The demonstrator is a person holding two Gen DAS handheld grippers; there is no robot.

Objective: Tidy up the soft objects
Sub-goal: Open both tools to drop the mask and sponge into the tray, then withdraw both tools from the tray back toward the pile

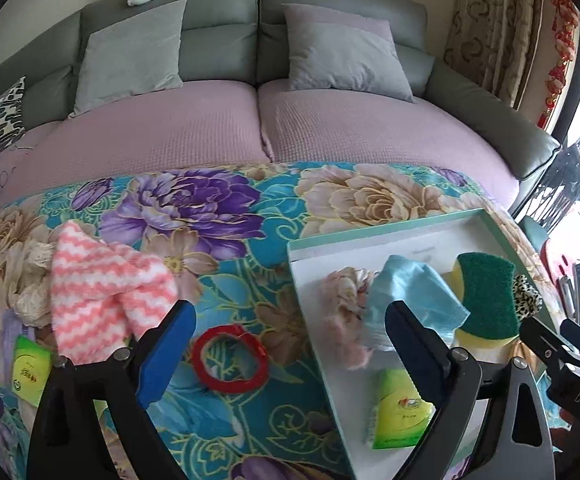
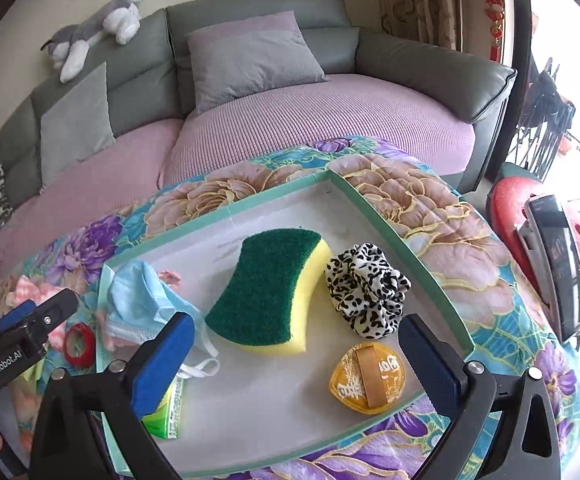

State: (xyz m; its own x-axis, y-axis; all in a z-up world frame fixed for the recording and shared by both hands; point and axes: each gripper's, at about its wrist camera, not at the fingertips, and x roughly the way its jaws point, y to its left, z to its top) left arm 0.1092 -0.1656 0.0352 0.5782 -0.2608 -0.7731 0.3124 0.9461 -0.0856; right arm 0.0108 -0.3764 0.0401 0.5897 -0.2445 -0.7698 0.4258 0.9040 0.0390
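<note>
Both claws spread wide, nothing gripped: left gripper (image 1: 290,344) over red tape ring (image 1: 230,358), right gripper (image 2: 295,354) above green-yellow scrub sponge (image 2: 268,298) in shallow mint-rimmed white tray (image 2: 429,264). Pink-white zigzag fluffy cloth (image 1: 102,294) remains outside tray. Risk: left pads snag floral blanket (image 1: 226,216) w/ cloth.

Open left tongs (image 1: 290,328), red ring (image 1: 230,358), tray (image 1: 389,236)

Left tool (image 1: 290,340) black frame, 2 blue pads, silver screws; right tool (image 2: 297,356) alike
</note>
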